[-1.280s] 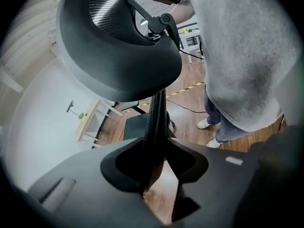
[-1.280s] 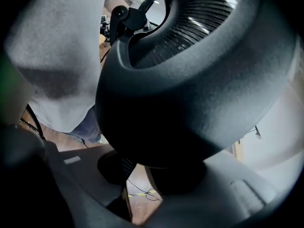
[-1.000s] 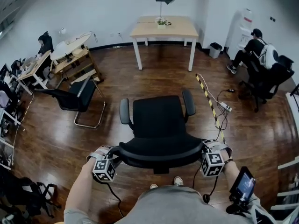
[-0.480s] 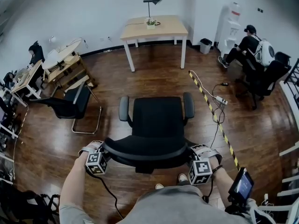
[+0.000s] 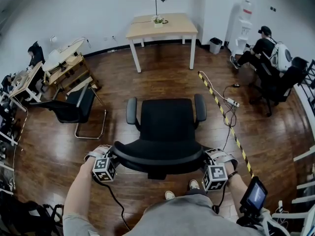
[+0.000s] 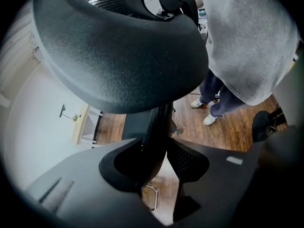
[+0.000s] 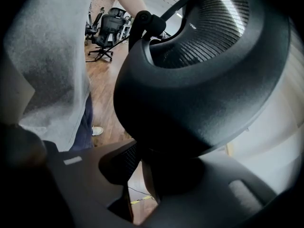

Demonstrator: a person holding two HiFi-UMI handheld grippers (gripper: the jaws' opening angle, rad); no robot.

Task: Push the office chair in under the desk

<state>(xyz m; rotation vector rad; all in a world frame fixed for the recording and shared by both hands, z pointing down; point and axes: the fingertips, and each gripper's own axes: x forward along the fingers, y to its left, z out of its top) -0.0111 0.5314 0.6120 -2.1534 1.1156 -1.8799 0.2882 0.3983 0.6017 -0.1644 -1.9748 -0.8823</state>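
Office chair point(image 5: 167, 127) clamped at its backrest by both my grippers, well apart from the desk point(image 5: 162, 27).

My left gripper point(image 6: 159, 146) and right gripper point(image 7: 135, 160) each had their jaws closed on an outer edge of the backrest, one at either side. Dark wooden floor point(image 5: 167, 77) spread around it, crossed by a yellow-and-black strip point(image 5: 221, 116). The pale desk stood by the white wall, beyond open floor. The chair was black, with a mesh back and two armrests, its seat facing the desk. Its base was hidden beneath the seat, and my pads were hard to make out against the dark frame.
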